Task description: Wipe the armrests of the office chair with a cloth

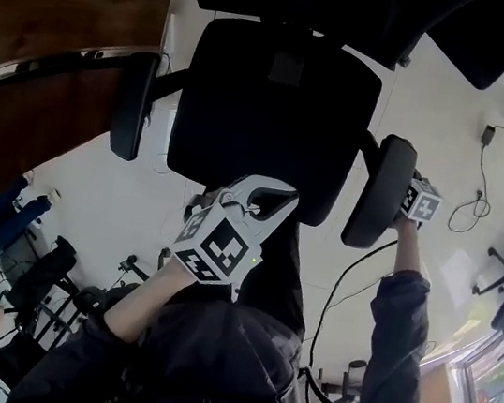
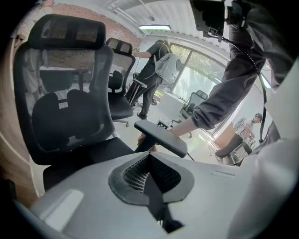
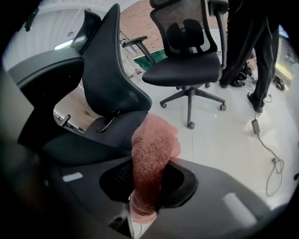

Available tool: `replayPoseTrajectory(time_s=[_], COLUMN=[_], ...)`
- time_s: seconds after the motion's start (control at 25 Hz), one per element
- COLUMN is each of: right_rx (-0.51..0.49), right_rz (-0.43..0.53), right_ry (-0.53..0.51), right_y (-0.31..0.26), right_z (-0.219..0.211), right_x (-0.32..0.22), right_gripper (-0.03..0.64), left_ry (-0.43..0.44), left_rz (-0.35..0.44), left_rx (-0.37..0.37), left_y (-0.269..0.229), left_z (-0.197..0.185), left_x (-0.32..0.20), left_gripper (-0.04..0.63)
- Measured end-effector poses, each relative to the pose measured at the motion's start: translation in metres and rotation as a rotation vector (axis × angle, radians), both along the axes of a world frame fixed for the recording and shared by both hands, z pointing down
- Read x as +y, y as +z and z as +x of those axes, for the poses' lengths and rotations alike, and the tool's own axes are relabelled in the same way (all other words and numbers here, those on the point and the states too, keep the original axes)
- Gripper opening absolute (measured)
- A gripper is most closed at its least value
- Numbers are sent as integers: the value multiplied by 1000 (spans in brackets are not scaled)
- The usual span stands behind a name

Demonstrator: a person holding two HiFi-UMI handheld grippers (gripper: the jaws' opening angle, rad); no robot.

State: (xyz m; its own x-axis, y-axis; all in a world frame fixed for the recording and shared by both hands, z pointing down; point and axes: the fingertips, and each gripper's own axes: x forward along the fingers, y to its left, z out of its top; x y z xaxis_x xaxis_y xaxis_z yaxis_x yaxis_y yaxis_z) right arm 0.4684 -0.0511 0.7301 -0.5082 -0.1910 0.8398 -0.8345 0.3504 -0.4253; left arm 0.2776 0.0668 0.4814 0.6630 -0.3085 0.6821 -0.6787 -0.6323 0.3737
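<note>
Right gripper view: my right gripper (image 3: 145,189) has its jaws clamped on a salmon-pink terry cloth (image 3: 152,149), held at the black padded armrest (image 1: 379,192) outer edge, evidently for wiping. My left gripper (image 1: 260,199) hangs at the black office-chair seat (image 1: 277,105) front edge, jaws together, empty.

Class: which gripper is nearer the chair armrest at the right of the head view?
Right. The right gripper, shut on the pink cloth, is just beside that armrest, on its outer side. The left gripper is at the seat's front edge, clearly apart from it.
</note>
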Motion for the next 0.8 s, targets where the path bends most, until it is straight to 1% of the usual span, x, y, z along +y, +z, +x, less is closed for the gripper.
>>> replayPoseTrajectory(time_s=[0.08,0.12,0.28,0.4,0.52,0.64,0.8], right_rx=[-11,-18,-74,-109,-123,-132,-120], right_rz=[-14,-2,104,135,156,141,98], right_ry=[16,28,39,21,15,19,38], right_y=[0,-6,-55,-92,-114,-111,-73], right_z=[2,4,20,30,36,34,33], right_x=[4,3,3,16,24,29,20], right_gripper=[87,87,89,88,89,89,89], left_ry=[8,11,24,27,25,28,16], left_rz=[6,10,15,21,34,26,30], left_rx=[7,8,12,16,36,35,33], left_y=[-3,-4,-8,-10,-11,-9,-11], left_z=[3,3,5,5,10,13,15], left_x=[-1,-1,5,7,11,16,15], left_gripper=[15,15,15,15,15,15,15])
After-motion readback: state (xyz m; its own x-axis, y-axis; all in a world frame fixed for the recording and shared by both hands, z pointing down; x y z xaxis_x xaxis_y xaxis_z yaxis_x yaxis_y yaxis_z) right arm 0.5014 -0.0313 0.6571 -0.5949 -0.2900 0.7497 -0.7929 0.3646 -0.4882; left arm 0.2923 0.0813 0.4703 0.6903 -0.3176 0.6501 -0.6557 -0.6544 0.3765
